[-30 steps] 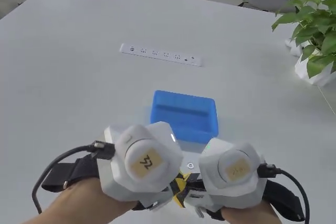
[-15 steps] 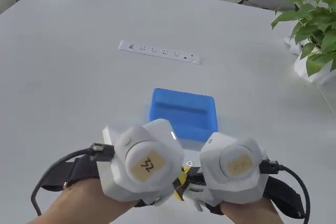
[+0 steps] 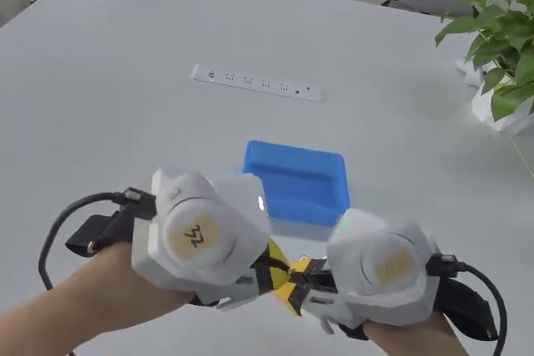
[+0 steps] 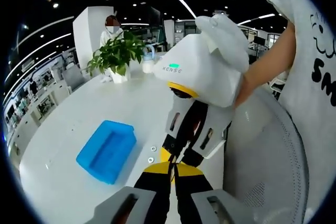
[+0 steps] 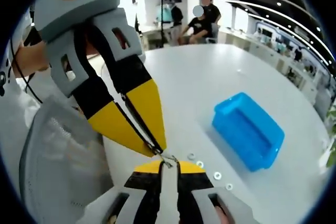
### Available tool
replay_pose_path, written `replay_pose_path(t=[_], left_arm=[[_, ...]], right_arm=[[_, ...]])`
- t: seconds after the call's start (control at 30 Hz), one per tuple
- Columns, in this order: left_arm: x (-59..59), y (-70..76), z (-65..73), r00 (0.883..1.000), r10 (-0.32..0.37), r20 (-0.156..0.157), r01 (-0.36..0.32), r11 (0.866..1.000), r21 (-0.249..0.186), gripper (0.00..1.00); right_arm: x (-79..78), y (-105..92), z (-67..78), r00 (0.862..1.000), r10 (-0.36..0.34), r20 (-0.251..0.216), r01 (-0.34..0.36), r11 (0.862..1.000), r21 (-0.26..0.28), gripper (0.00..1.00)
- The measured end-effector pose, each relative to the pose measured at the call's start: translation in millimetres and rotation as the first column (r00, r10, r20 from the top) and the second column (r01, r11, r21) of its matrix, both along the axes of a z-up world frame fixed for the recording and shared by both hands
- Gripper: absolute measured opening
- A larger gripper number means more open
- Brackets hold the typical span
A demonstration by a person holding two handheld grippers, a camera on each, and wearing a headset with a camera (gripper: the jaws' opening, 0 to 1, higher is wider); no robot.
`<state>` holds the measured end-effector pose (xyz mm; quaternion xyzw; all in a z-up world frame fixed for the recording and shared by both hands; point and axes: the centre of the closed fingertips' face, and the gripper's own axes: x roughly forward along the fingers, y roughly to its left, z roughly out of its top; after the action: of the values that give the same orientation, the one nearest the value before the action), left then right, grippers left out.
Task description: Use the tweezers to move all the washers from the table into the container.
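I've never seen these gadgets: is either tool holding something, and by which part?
The left tool clamps thin metal tweezers along their shanks, tips poking out. Whether the right tool also grips them cannot be told.

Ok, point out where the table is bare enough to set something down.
Bare: the wide stretch of table left of the power strip and blue container, and the patch between the container and the plant. Crowded: this side of the container, where the left gripper and right gripper meet tip to tip beside loose washers.

Four small washers (loose row) flat beside upright blue container
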<state>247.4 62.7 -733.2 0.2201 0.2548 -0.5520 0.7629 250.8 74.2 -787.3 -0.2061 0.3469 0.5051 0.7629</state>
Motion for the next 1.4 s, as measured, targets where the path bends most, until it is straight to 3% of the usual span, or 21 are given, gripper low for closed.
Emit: replay_pose_path(t=[0.2,0.23,0.33,0.43,0.57,0.63,0.73,0.77,0.8,0.87,0.97,1.0,1.07,1.13,1.27,1.3,1.33,1.4], left_arm=[[-3.3,-0.9,-1.9,0.999,-0.038,-0.006,0.037,0.999,-0.007,0.00],[-4.2,-1.1,-2.1,0.999,-0.038,-0.009,0.038,0.999,-0.010,0.00],[-5.0,-2.9,-4.4,0.998,-0.059,0.022,0.059,0.998,-0.002,0.00],[-5.5,-1.7,-7.4,0.998,-0.060,0.014,0.060,0.998,0.017,0.00],[-2.2,0.0,-11.2,1.000,0.008,-0.005,-0.008,1.000,0.021,0.00],[0.6,0.1,-11.8,0.999,0.036,0.002,-0.036,0.999,0.009,0.00],[2.8,-0.6,-9.9,0.994,0.106,-0.015,-0.107,0.993,-0.053,0.00],[1.4,-0.9,-10.1,0.992,0.120,-0.040,-0.123,0.989,-0.081,0.03],[1.4,0.9,-11.4,0.988,0.143,-0.059,-0.148,0.985,-0.087,0.06],[4.6,5.6,-10.4,0.982,0.180,-0.053,-0.185,0.976,-0.110,0.10],[7.8,15.3,-8.0,0.966,0.251,-0.060,-0.257,0.956,-0.144,0.22],[6.7,19.2,-8.7,0.957,0.277,-0.083,-0.287,0.946,-0.151,0.28],[7.5,25.1,-8.9,0.946,0.312,-0.090,-0.323,0.932,-0.164,0.36],[9.4,35.8,-11.8,0.921,0.380,-0.089,-0.390,0.906,-0.166,0.49],[6.6,47.4,-17.4,0.893,0.438,-0.099,-0.449,0.879,-0.160,0.66],[7.4,51.0,-18.9,0.876,0.470,-0.110,-0.482,0.862,-0.158,0.71],[6.7,51.7,-20.1,0.875,0.472,-0.112,-0.484,0.861,-0.157,0.77],[4.4,53.6,-21.6,0.870,0.480,-0.114,-0.492,0.856,-0.158,0.80]], right_arm=[[-1.6,3.0,2.3,1.000,0.018,0.025,-0.018,1.000,0.008,0.11],[-1.9,4.1,1.6,0.999,0.026,0.023,-0.026,1.000,0.006,0.10],[-4.0,7.0,-1.5,0.999,0.051,0.014,-0.051,0.999,0.000,0.06],[-4.2,8.4,-5.5,0.999,0.050,-0.004,-0.050,0.999,0.001,0.05],[-2.1,9.7,-9.4,0.999,0.053,0.007,-0.053,0.999,-0.011,0.04],[-1.0,10.1,-9.9,0.999,0.052,0.011,-0.052,0.999,-0.016,0.04],[1.9,9.6,-8.2,0.999,0.043,0.010,-0.043,0.999,-0.010,0.04],[3.6,9.4,-7.0,0.999,0.036,0.007,-0.036,0.999,-0.003,0.04],[4.7,9.0,-6.0,0.999,0.032,0.007,-0.032,0.999,0.000,0.04],[8.0,7.2,-4.8,1.000,0.024,0.014,-0.024,1.000,-0.003,0.04],[13.3,5.1,-5.4,1.000,0.012,0.012,-0.012,1.000,-0.006,0.04],[15.2,4.5,-4.9,1.000,0.007,0.015,-0.007,1.000,-0.004,0.04],[20.7,4.0,-3.4,1.000,-0.009,0.017,0.009,1.000,0.004,0.04],[26.6,4.4,-2.0,1.000,-0.026,0.018,0.026,1.000,0.015,0.04],[38.8,5.2,-5.5,0.998,-0.065,-0.006,0.065,0.997,0.038,0.04],[41.2,5.4,-7.3,0.997,-0.073,-0.014,0.073,0.996,0.042,0.04],[44.5,5.8,-8.7,0.996,-0.082,-0.023,0.083,0.995,0.049,0.04],[49.2,7.4,-9.8,0.994,-0.100,-0.041,0.102,0.993,0.063,0.04]])
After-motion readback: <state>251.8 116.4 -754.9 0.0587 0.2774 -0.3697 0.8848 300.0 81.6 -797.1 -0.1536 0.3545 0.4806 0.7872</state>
